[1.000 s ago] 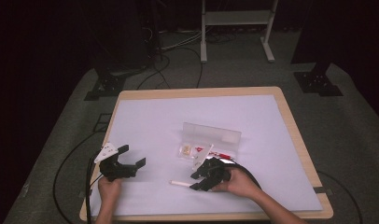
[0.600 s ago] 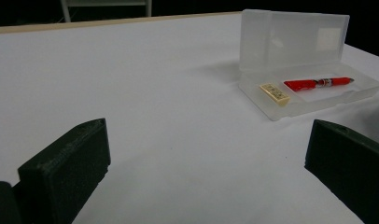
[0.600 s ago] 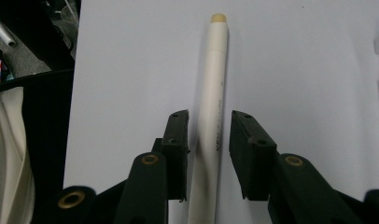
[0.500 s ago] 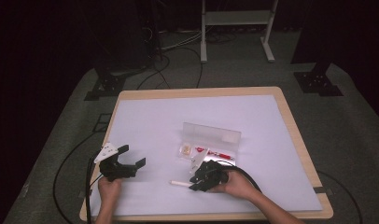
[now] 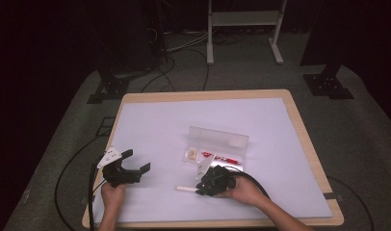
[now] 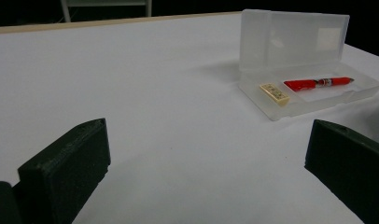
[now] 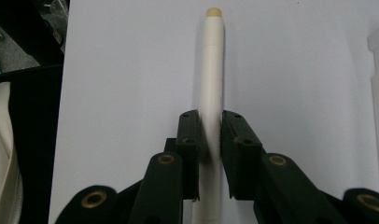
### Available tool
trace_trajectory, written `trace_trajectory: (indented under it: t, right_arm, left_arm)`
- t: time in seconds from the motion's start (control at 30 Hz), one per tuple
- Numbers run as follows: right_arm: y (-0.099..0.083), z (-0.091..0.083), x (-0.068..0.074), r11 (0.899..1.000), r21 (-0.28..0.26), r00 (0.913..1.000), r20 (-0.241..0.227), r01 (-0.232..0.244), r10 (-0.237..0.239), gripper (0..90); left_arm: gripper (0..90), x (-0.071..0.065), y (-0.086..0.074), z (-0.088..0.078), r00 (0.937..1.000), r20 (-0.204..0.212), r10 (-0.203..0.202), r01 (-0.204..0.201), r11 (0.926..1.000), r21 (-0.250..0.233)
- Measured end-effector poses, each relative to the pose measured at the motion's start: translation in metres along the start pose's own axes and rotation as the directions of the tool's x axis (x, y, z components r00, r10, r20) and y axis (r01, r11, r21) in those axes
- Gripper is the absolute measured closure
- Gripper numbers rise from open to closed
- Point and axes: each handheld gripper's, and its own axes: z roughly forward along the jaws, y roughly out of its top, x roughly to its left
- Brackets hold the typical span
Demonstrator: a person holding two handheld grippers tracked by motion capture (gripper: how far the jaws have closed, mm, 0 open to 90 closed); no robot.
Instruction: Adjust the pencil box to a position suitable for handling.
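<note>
A white pen [image 7: 212, 84] is pinched between the jaws of the right gripper [image 7: 211, 140], which have just been closing on it; it lies flat near the bench's [image 5: 150, 125] front edge. The left gripper's [image 5: 136, 166] jaws are spread wide, near the front-left corner. A clear case [image 6: 309, 93] stands open mid-bench.

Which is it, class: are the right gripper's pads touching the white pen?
Touching. The right gripper view shows the right gripper with both pads pressed against the white pen.

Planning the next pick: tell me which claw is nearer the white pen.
Right. The right claw is clamped on the white pen; the left claw stands open, off to the pen's left across bare table.
</note>
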Motion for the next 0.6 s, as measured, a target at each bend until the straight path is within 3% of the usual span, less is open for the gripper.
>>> trace_trajectory:
  t: [0.4,0.6]
  right_arm:
    - [-0.001,-0.002,0.0,1.0,0.002,1.0,0.001,-0.002,0.002,78.0]
    - [-0.002,-0.014,-0.002,1.0,-0.016,0.9999,0.015,-0.007,0.008,78.0]
  left_arm:
    - [0.0,0.0,0.0,0.0,1.0,0.0,0.0,0.0,1.0,-0.001]
    - [0.0,0.0,0.0,0.0,1.0,0.001,0.001,-0.001,1.0,0.0]
